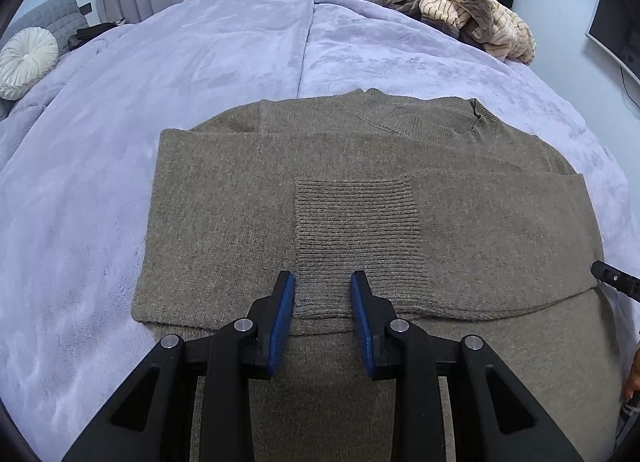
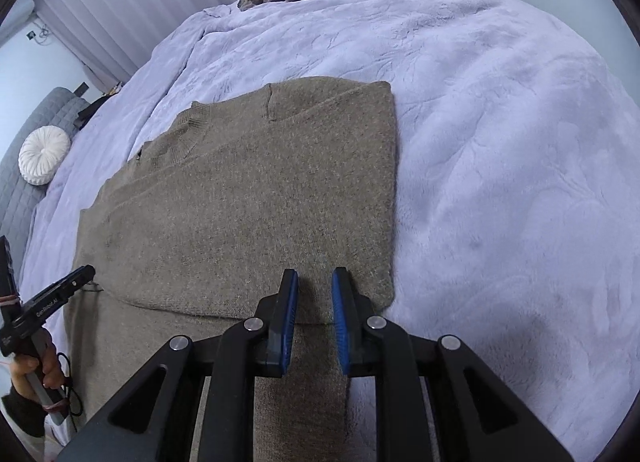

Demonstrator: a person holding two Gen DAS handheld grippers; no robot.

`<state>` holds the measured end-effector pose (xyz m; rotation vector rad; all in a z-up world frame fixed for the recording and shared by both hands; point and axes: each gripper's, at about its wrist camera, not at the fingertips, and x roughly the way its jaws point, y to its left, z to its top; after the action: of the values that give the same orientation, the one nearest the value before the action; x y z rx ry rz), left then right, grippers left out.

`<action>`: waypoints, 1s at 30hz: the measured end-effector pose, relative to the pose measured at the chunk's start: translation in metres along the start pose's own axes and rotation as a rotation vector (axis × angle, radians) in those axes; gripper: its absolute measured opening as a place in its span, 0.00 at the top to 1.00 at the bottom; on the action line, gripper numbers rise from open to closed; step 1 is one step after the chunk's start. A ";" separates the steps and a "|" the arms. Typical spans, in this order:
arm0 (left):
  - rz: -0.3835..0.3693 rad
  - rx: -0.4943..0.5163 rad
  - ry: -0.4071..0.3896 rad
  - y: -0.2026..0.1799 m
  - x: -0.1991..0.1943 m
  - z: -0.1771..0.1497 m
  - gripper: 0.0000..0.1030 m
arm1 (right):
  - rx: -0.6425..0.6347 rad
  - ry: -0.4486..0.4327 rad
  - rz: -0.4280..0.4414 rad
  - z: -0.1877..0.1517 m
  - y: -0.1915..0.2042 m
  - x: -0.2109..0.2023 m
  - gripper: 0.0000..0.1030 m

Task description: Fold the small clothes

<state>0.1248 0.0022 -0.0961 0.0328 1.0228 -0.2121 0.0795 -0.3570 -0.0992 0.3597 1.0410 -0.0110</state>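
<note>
Sweater (image 1: 360, 198), grey-brown knit, lies flat on the lavender plush bedspread (image 1: 160, 82), filling the centre and lower part of both views; its long axis runs away from the cameras toward the ribbed collar (image 1: 476, 122) at upper right of the left view. Sleeves are folded across the body, one ribbed cuff (image 1: 356, 238) directly ahead of the left hand-held gripper (image 1: 323, 282), whose blue-padded jaws stand apart and empty above the folded sleeve's lower edge. Right hand-held gripper (image 2: 315, 278), likewise parted and holding nothing, hovers at the sweater's lower right corner; judged equally near. Striped fleece pile (image 1: 460, 18) sits at upper right, round white cushion (image 1: 26, 62) at far left.
</note>
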 end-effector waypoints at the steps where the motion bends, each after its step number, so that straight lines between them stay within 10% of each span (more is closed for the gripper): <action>1: 0.007 0.005 -0.005 -0.001 -0.001 -0.001 0.70 | -0.010 -0.002 -0.010 -0.001 0.002 0.000 0.83; 26: 0.031 -0.015 0.035 0.001 -0.018 -0.018 0.70 | 0.136 0.026 0.032 -0.021 -0.017 -0.020 0.57; 30: 0.011 -0.039 0.040 0.006 -0.018 -0.020 0.70 | 0.259 0.047 0.142 -0.023 -0.032 -0.013 0.57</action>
<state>0.1001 0.0136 -0.0911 0.0072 1.0658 -0.1815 0.0479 -0.3830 -0.1075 0.6714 1.0608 -0.0100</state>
